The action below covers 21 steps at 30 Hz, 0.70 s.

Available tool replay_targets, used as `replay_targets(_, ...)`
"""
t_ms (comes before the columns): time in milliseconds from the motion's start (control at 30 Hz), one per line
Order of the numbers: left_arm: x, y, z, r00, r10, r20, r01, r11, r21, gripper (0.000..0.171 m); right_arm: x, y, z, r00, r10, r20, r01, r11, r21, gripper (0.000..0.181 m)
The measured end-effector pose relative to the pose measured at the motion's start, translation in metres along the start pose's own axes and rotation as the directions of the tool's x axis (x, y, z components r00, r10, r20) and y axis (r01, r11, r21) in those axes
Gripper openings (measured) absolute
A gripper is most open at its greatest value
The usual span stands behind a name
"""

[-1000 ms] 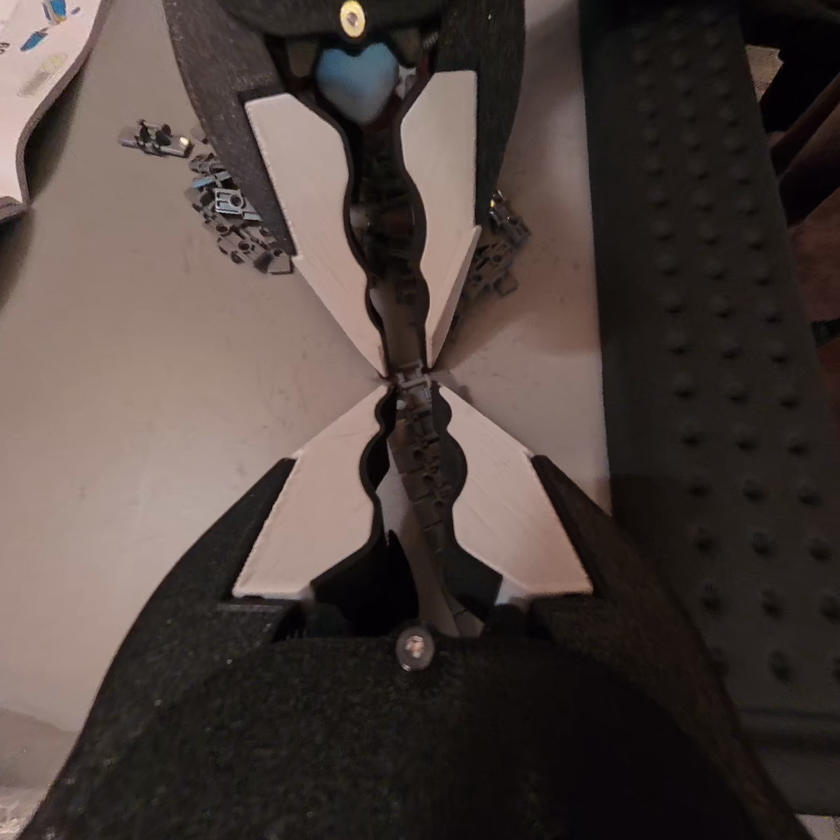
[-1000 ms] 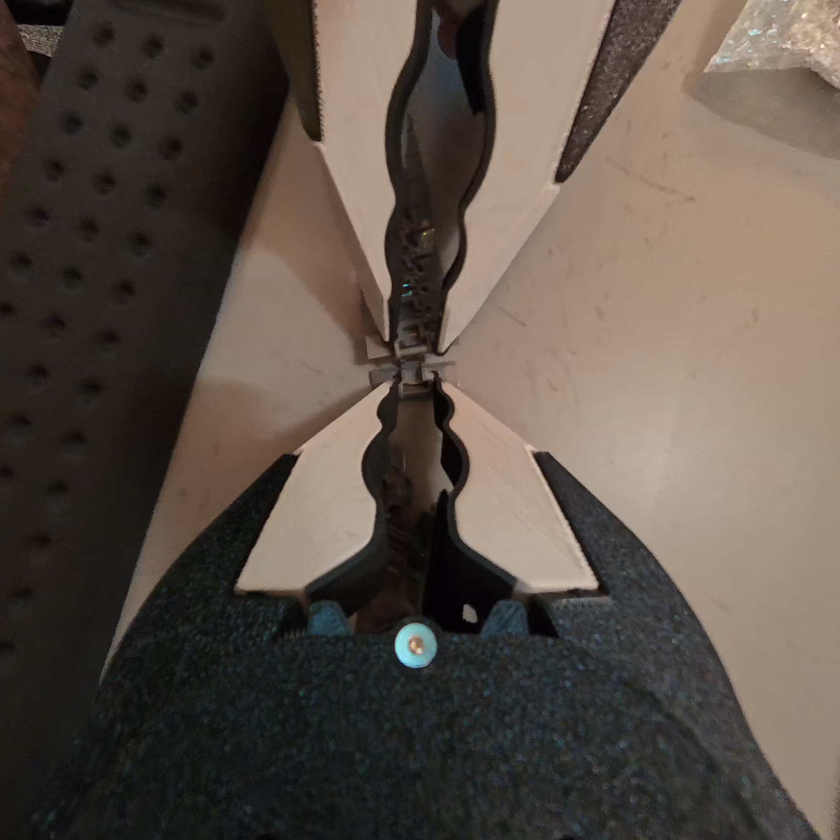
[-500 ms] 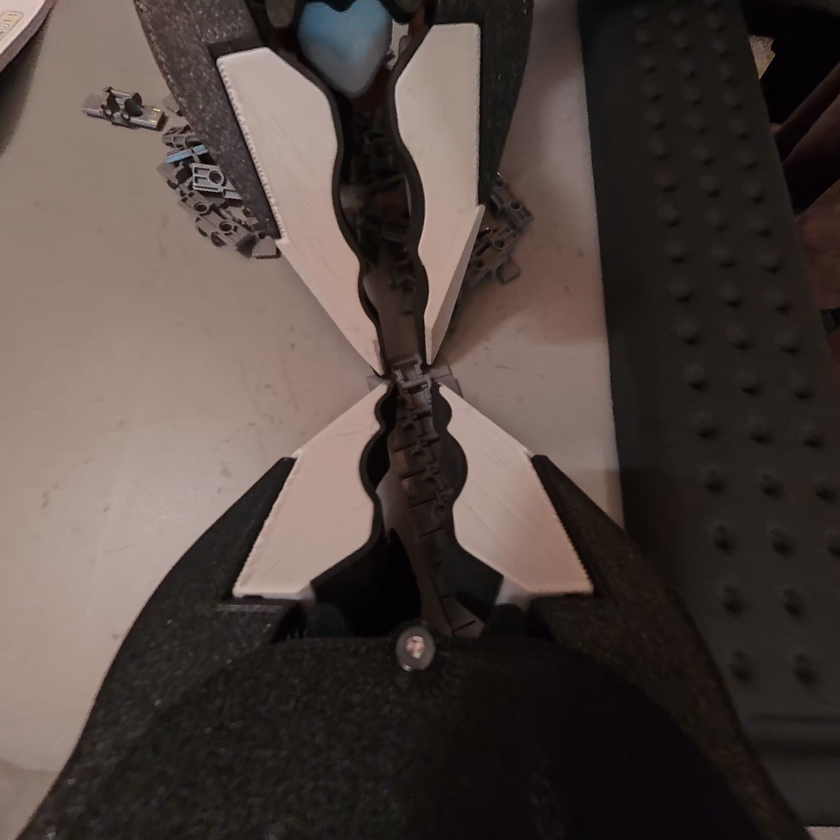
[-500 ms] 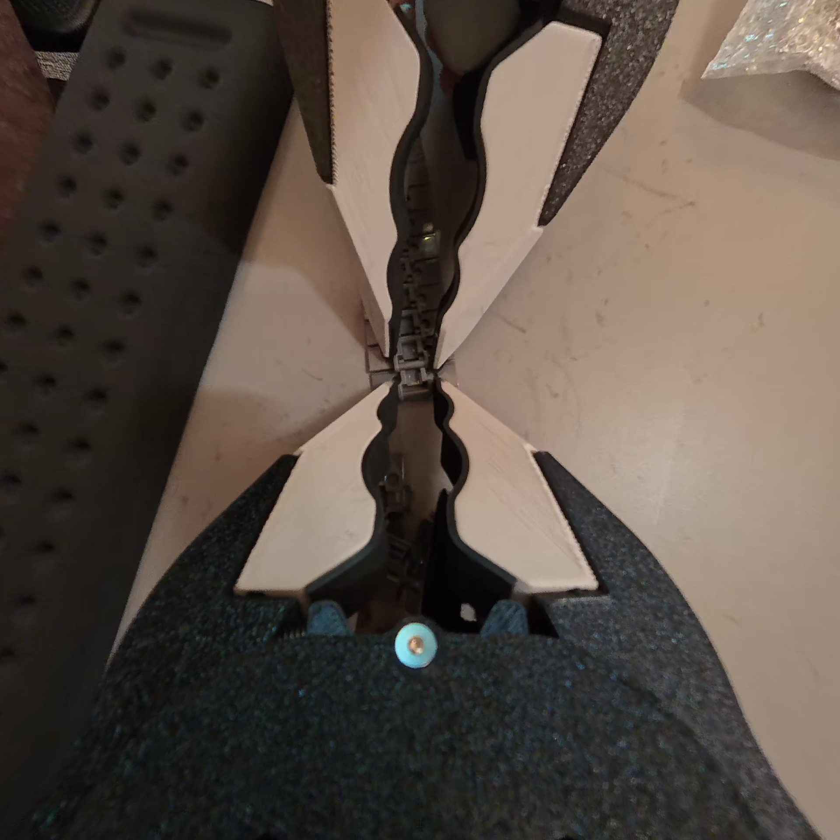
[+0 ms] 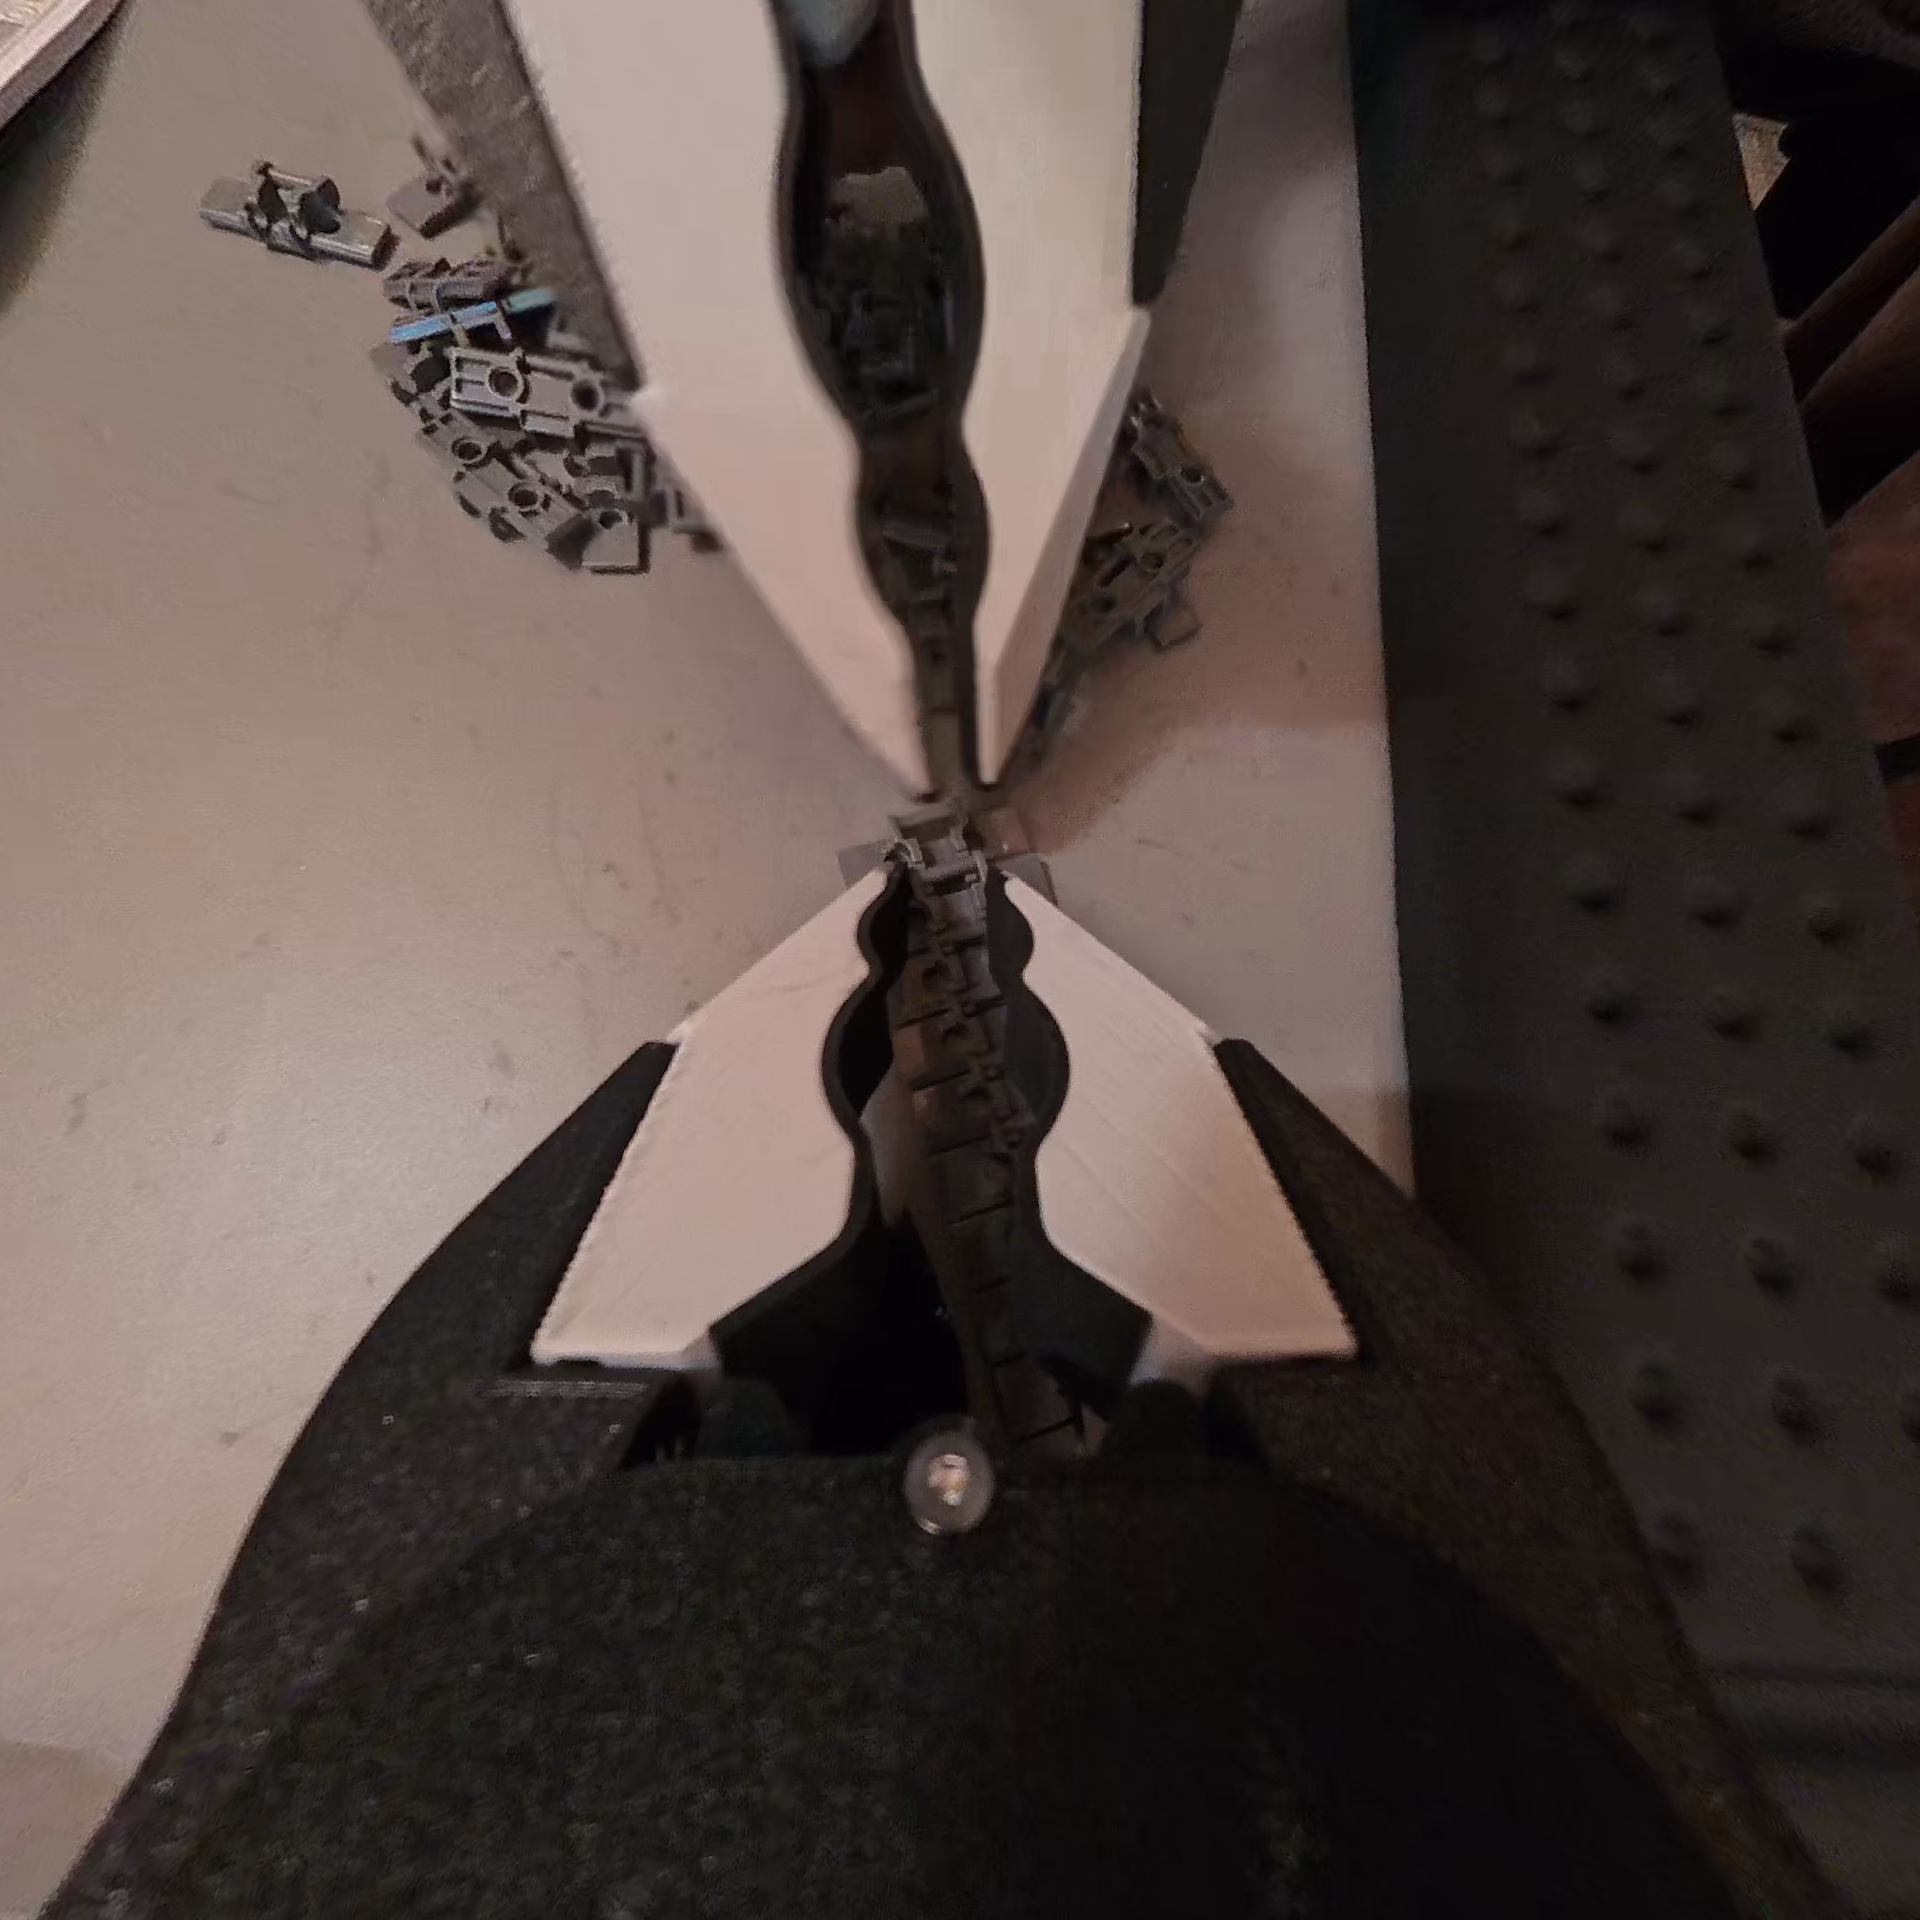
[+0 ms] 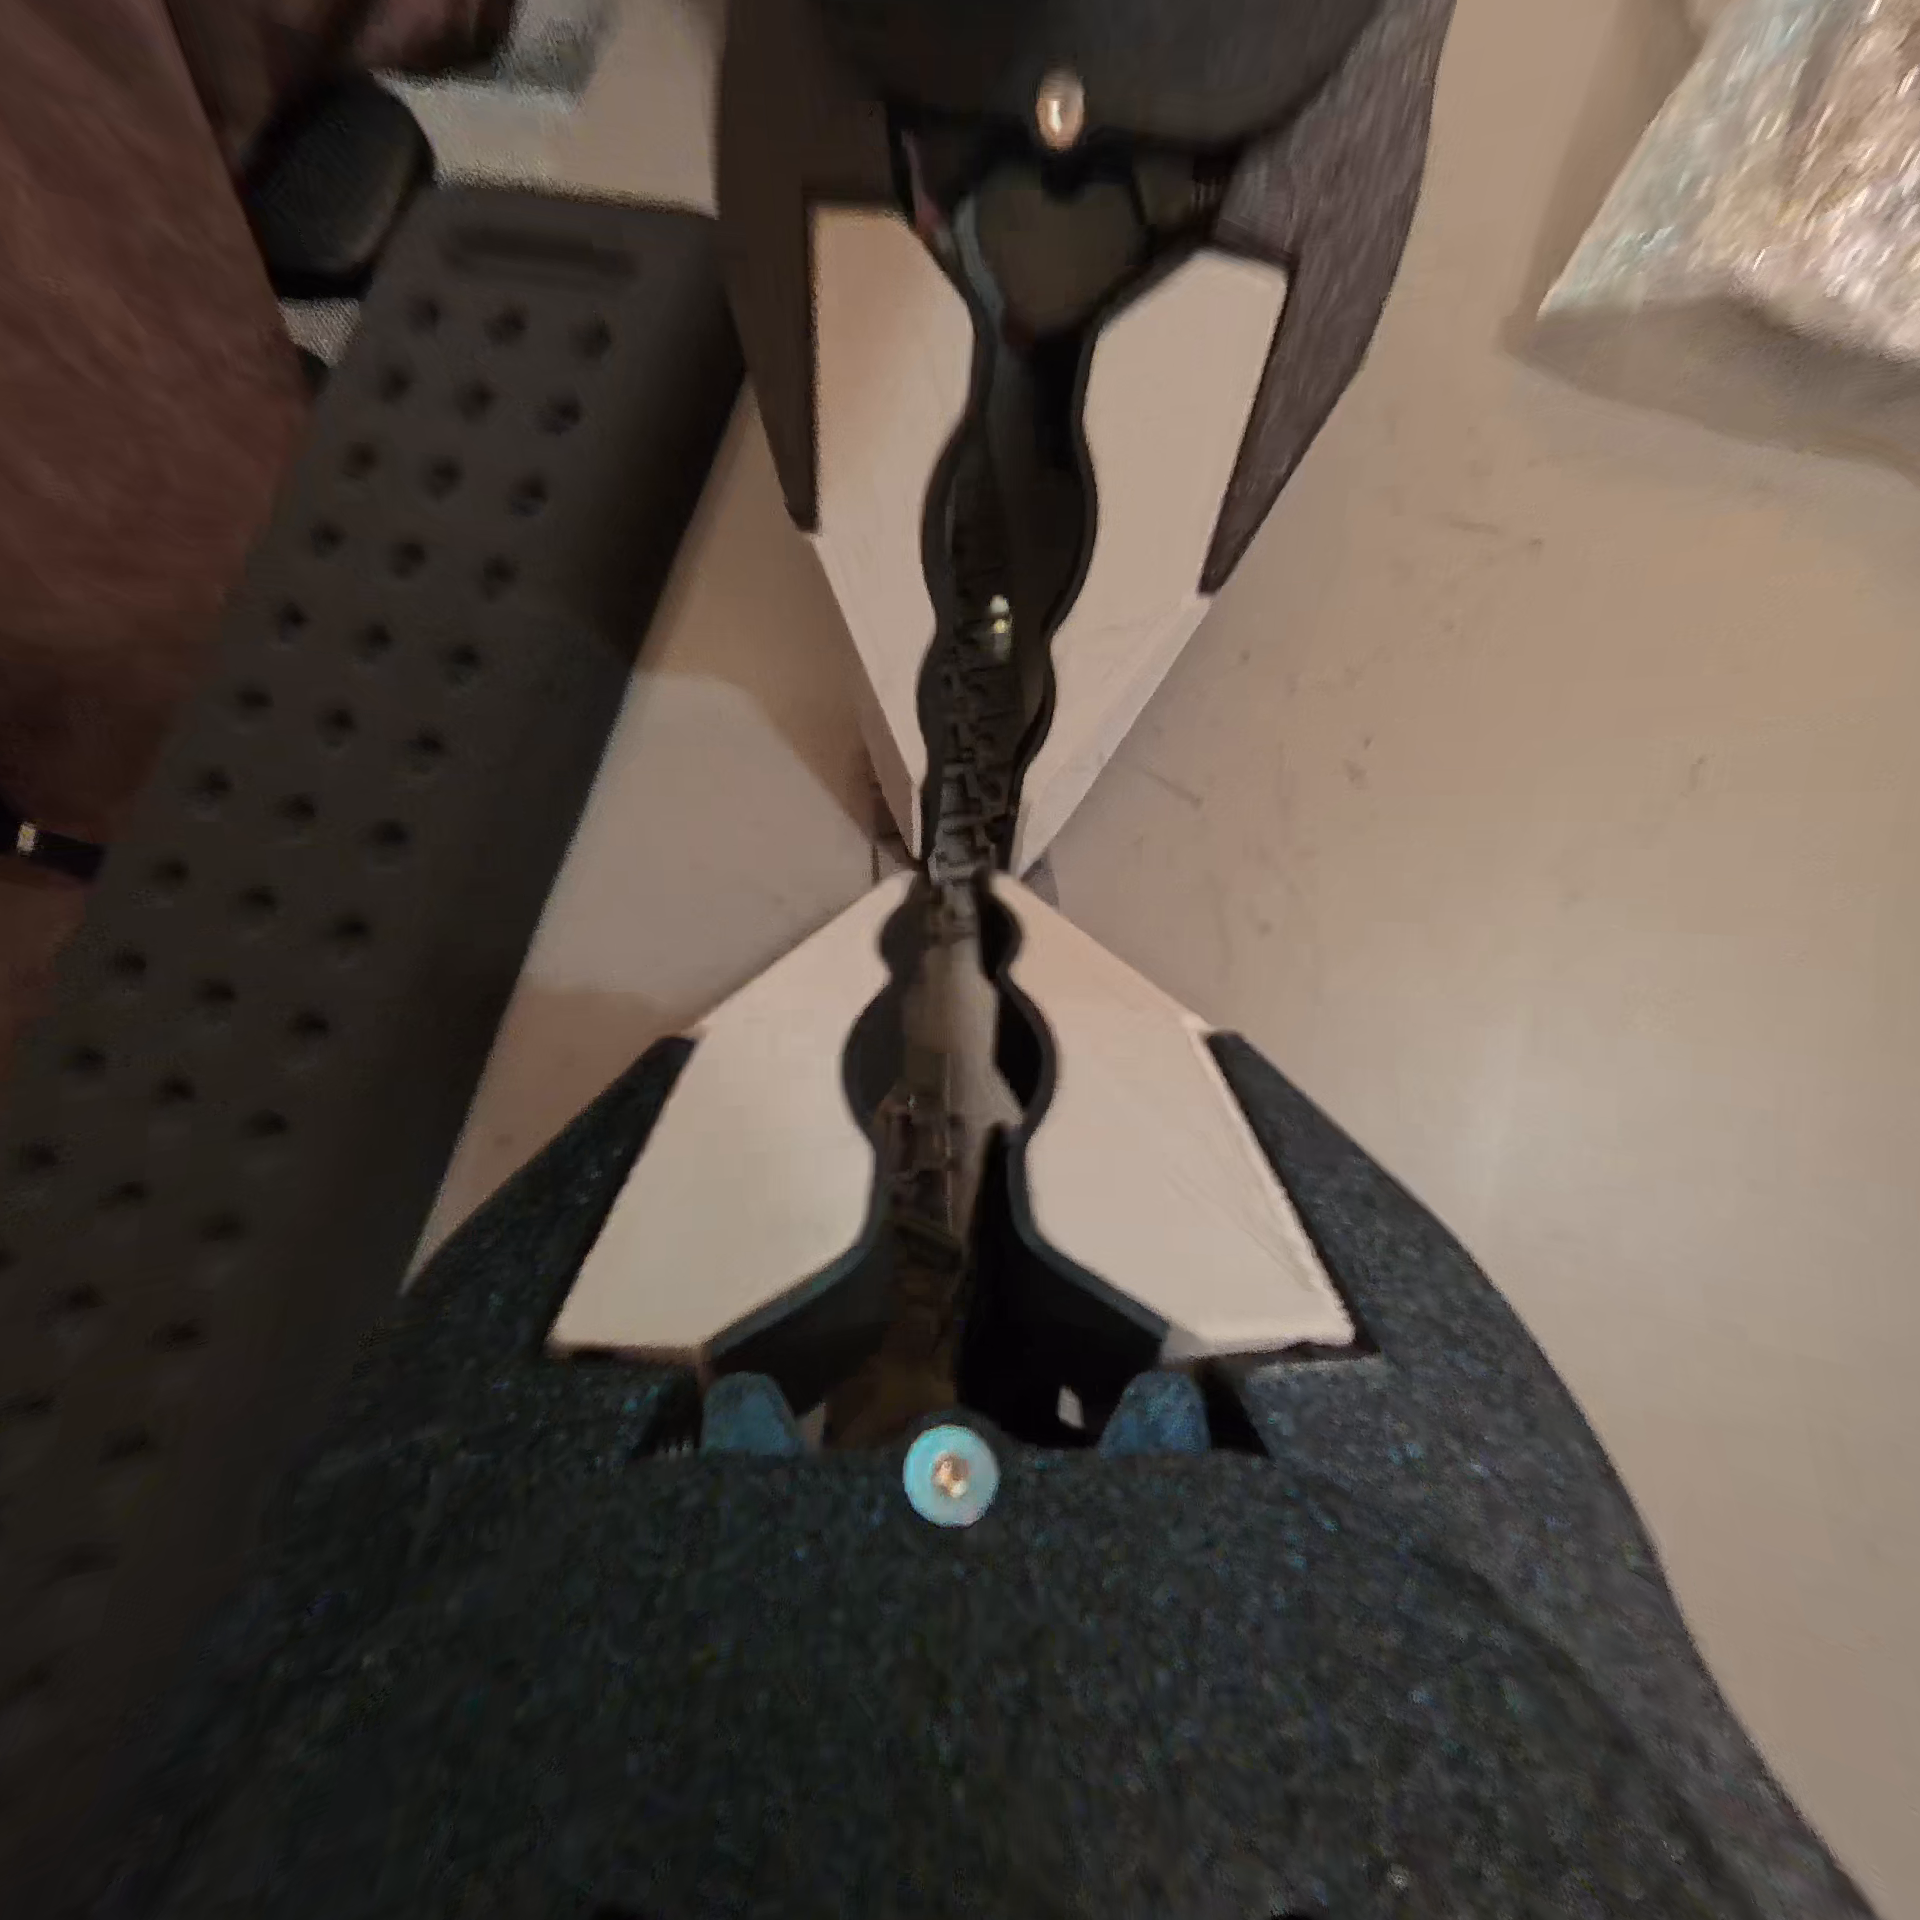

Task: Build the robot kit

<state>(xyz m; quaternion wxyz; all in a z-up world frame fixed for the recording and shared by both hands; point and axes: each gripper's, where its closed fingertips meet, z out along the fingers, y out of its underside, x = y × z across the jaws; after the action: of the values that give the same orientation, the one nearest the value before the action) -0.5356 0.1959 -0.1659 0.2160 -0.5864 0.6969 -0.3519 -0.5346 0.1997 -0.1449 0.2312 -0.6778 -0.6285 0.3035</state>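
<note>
Pinching one grey linked strip (image 5: 961,1039) tip to tip at mid-frame, above the table (image 5: 260,935): left tool (image 5: 940,868), right tool (image 6: 954,883). Judged best held square and in line, without twisting the joint. Blurred at the top. Hard to tell where the links meet. Loose grey pieces (image 5: 520,436) at upper left, partly hidden.

We see our right gripper (image 6: 951,894) at lower centre, its white fingers (image 6: 748,1143) pinched onto a grey linked strip (image 6: 961,831). The left gripper (image 6: 961,821) comes from the top edge, tips meeting ours, clamped on the same strip. A dark perforated mat (image 6: 312,779) lies at left, a crinkled bag (image 6: 1766,187) upper right, on the beige table (image 6: 1455,935).
</note>
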Motion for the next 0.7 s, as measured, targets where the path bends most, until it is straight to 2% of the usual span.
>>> replay_targets(33, 0.0, 0.0, 0.0, 1.0, 0.002, 0.001, -0.002, 1.0, 0.0, 0.015, -0.002, -0.005, -0.001, 1.0, -0.017, 0.001, 0.017, 1.0, 0.021, 0.0)
replay_targets(167, 0.0, 0.0, 0.0, 1.0, -0.004, -0.004, 0.004, 1.0, 0.002, 0.015, 0.004, 0.004, 0.009, 0.991, -0.095, -0.092, 0.087, 0.993, -0.086, 0.0)
replay_targets(300, 0.0, 0.0, 0.0, 1.0, -0.007, -0.007, 0.007, 1.0, 0.003, 0.015, 0.002, -0.014, 0.004, 0.986, -0.119, -0.117, 0.116, 0.993, -0.027, 0.0)
replay_targets(333, 0.0, 0.0, 0.0, 1.0, -0.008, -0.008, 0.008, 1.0, 0.003, 0.015, 0.002, -0.011, 0.007, 0.986, -0.123, -0.112, 0.118, 0.992, -0.048, 0.0)
replay_targets(367, 0.0, 0.0, 0.0, 1.0, -0.011, -0.011, 0.011, 1.0, 0.003, 0.015, 0.003, 0.003, 0.016, 0.987, -0.126, -0.103, 0.113, 0.986, -0.123, 0.0)
replay_targets(400, 0.0, 0.001, 0.0, 1.0, -0.014, -0.014, 0.014, 1.0, -0.002, 0.015, 0.002, 0.003, 0.02, 0.987, -0.122, -0.1, 0.113, 0.989, -0.095, 0.0)
replay_targets(467, 0.0, 0.001, 0.0, 0.999, -0.025, -0.019, 0.025, 1.0, -0.005, 0.015, 0.003, 0.009, 0.021, 0.993, -0.085, -0.083, 0.073, 0.988, -0.135, 0.0)
replay_targets(533, 0.0, 0.002, 0.0, 0.999, -0.026, -0.019, 0.025, 1.0, -0.006, 0.015, 0.003, 0.008, 0.02, 0.989, -0.11, -0.101, 0.093, 0.983, -0.158, 0.0)
replay_targets(633, 0.0, 0.001, 0.0, 0.999, -0.033, -0.026, 0.032, 0.999, -0.005, 0.015, 0.004, 0.006, 0.017, 0.986, -0.12, -0.115, 0.103, 0.984, -0.143, 0.0)
replay_targets(700, 0.0, 0.001, 0.0, 0.999, -0.028, -0.022, 0.028, 1.0, -0.005, 0.015, 0.012, -0.002, -0.003, 0.984, -0.099, -0.146, 0.088, 0.993, -0.081, 0.0)
